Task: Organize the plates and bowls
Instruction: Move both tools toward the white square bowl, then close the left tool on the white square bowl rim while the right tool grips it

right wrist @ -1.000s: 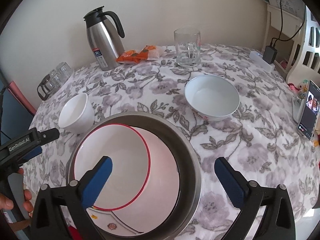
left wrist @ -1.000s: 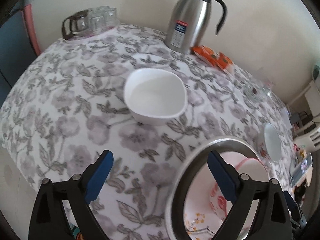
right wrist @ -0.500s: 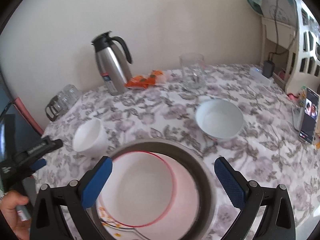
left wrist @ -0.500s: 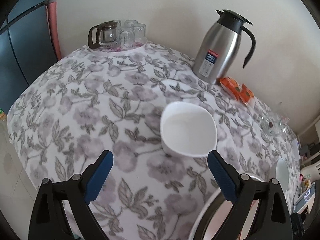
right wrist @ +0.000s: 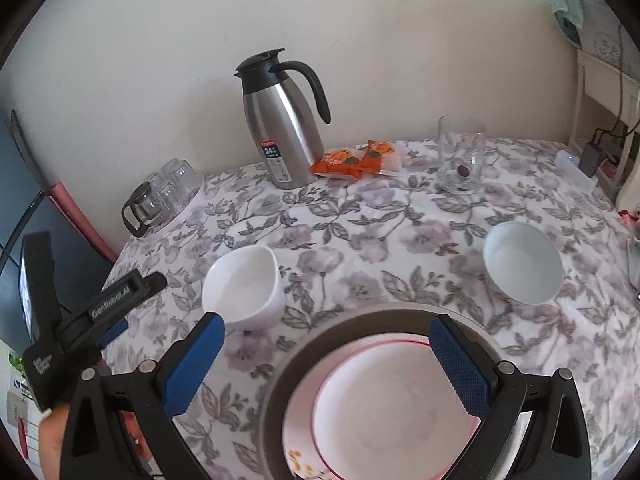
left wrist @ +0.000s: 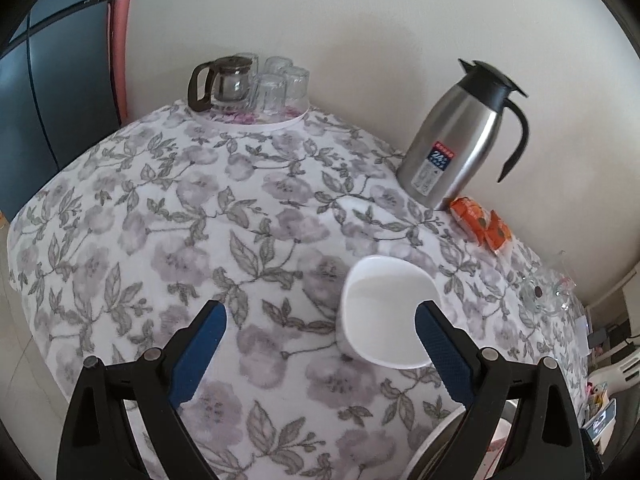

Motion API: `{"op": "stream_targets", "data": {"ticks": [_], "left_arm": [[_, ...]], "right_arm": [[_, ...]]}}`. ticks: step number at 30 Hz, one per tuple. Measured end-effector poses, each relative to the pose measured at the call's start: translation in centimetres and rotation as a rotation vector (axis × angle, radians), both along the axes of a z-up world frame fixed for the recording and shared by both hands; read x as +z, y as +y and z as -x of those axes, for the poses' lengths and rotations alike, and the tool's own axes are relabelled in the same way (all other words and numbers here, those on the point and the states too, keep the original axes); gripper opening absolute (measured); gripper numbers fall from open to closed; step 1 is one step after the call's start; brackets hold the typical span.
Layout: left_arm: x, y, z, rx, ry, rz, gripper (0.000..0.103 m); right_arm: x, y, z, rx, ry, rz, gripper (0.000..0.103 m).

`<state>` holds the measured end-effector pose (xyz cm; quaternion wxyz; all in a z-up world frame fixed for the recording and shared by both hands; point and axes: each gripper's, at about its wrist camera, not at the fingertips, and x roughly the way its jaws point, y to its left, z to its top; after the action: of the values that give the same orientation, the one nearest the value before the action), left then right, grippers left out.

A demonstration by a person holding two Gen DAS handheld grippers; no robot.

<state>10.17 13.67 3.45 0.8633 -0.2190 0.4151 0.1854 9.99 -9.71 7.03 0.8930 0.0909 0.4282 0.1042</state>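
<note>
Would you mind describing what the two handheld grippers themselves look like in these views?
Both match: the left gripper and the right gripper have black angular frames with silver rivets, and each finger carries a blue textured pad. In the right wrist view, the left gripper's black body bears white "GenRobot.AI" lettering. No sleeve or cable is visible on either.

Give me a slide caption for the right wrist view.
Open right gripper above stacked plates in a metal basin.
</note>
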Motion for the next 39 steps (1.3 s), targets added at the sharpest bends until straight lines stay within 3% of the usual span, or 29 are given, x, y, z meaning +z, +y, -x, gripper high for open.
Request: {"op": "stream_targets", "data": {"ticks": [3,10,16,29,35,39], "left_arm": [[-0.5,0.8,-0.5,0.015,0.027,0.008,0.096],[-1.7,2.8,-1.6,0.034,0.066,0.106,0.096],[-2.7,3.4,-2.7,0.019,0.080,0.173,0.095],[-6.0,2.6,-6.6,-0.050,0.133,0.242,0.093],[-7.0,2.0,-7.9,-0.071,0.147,0.250,0.084],[-7.5,1.4,-8.5,-0.098,0.152,0.250,0.070]], "right_arm": [[0.0,1.0,-1.1,-0.017,0.015,0.028,0.103],[-0.2,3.1,-3.6,0.015,0.050,-0.011,0.103],[-1.6,5.1,-5.3,0.025,0.081,0.025,0.102],[-6.7,6.9,-8.8,-0.008,0.222,0.066,0.067],[-8.6,7.9,-9.7,-0.002,0.259,0.083,0.062],[-9.6,8.7,-10.2,0.015,0.282,0.093,0.054]]}}
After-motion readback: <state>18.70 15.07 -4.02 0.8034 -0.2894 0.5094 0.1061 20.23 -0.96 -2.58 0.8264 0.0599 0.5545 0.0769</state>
